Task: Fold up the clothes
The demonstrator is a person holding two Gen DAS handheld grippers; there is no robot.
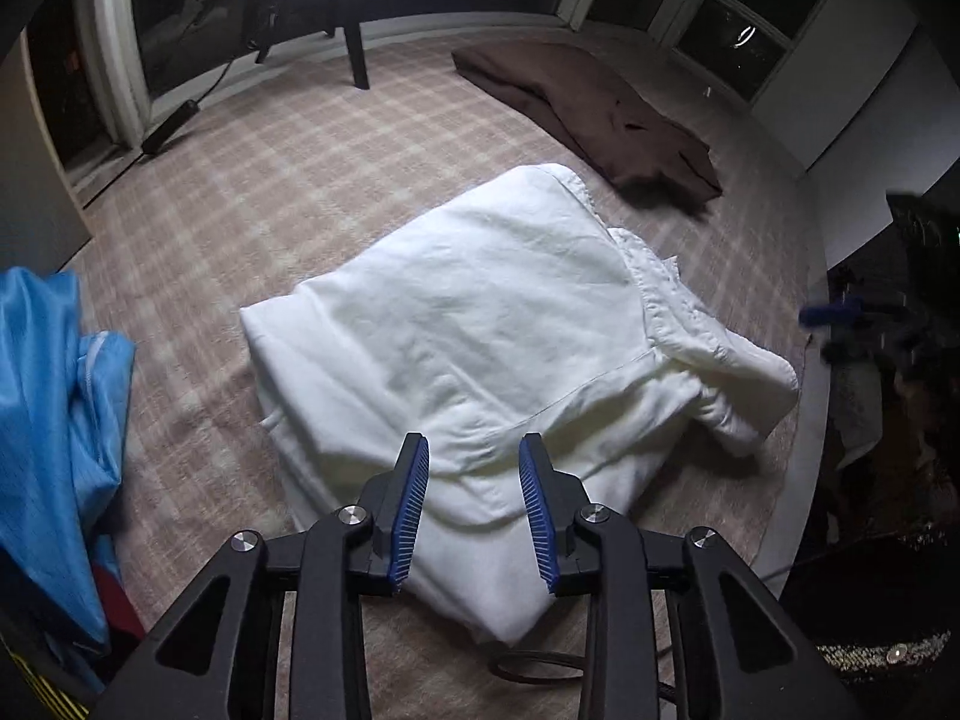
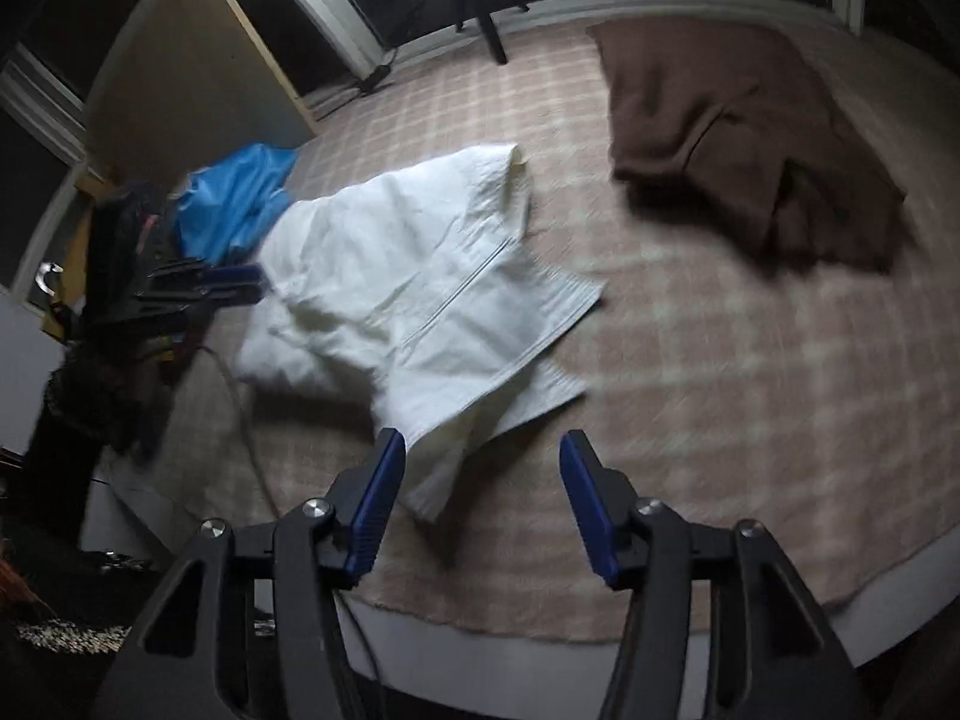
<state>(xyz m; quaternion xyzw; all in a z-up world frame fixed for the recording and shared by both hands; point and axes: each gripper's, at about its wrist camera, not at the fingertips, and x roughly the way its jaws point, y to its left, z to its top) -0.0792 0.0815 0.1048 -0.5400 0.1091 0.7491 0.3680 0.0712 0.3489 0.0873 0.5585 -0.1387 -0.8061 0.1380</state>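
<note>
A partly folded white garment [image 1: 480, 330] lies on a pink checked blanket [image 1: 240, 192]. My left gripper [image 1: 474, 444] hovers over its near edge, jaws a little apart with no cloth pinched between the blue pads [image 1: 414, 504]. In the right wrist view the white garment [image 2: 414, 276] stretches from the middle towards my right gripper [image 2: 480, 441], which stands open; one corner of the cloth lies just beside its left pad [image 2: 375, 510], not gripped. The left gripper [image 2: 228, 285] shows at the garment's far left side. The right gripper [image 1: 840, 312] appears blurred at the right edge of the left wrist view.
A folded brown garment [image 1: 600, 108] [image 2: 738, 132] lies at the far right of the blanket [image 2: 720, 390]. A blue jersey [image 1: 54, 420] [image 2: 240, 198] is heaped at the left. A black furniture leg [image 1: 357, 54], a power strip [image 1: 171, 126] and a cable [image 2: 240, 408] are around the edges.
</note>
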